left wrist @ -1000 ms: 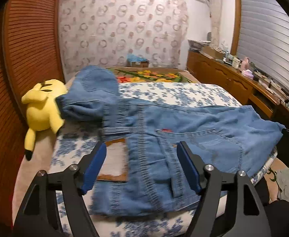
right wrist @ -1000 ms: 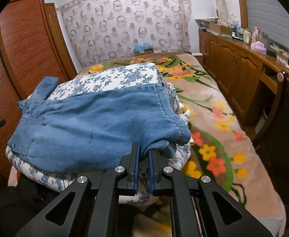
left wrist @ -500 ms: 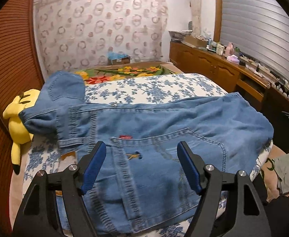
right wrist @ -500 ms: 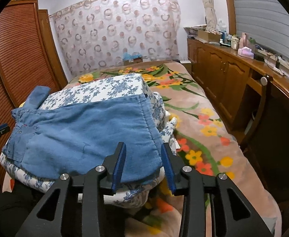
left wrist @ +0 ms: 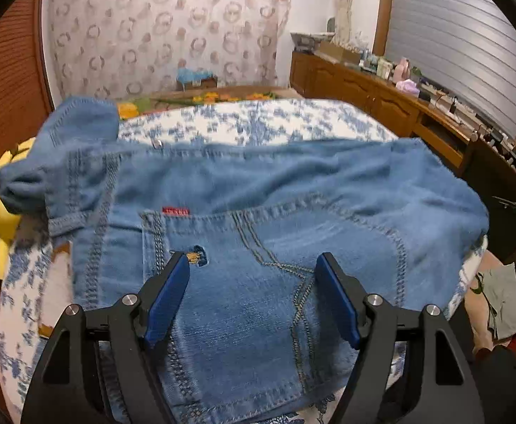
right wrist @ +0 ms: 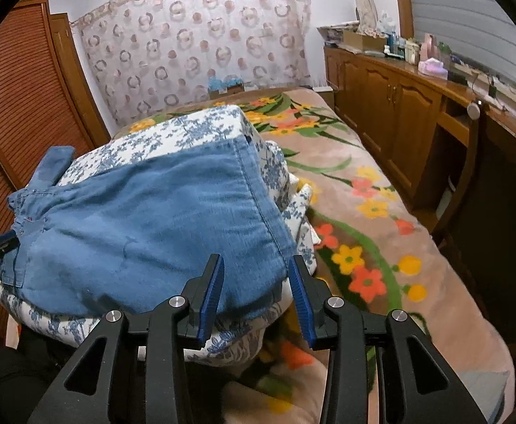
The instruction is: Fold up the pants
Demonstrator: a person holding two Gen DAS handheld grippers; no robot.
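Hovering with both grippers parted over denim pants spread on a folded floral quilt on the bed.

Left gripper (left wrist: 254,300) stands wide apart over the back pocket, gripping nothing; right gripper (right wrist: 256,293) is partly parted around the leg hem, pads not pressing it. The pants (left wrist: 293,190) lie flat on the quilt (right wrist: 187,130), a yellow plush toy (left wrist: 0,219) beside the waistband. Denim looks soft, fairly heavy and floppy; pinching hem and waistband edges seems best.
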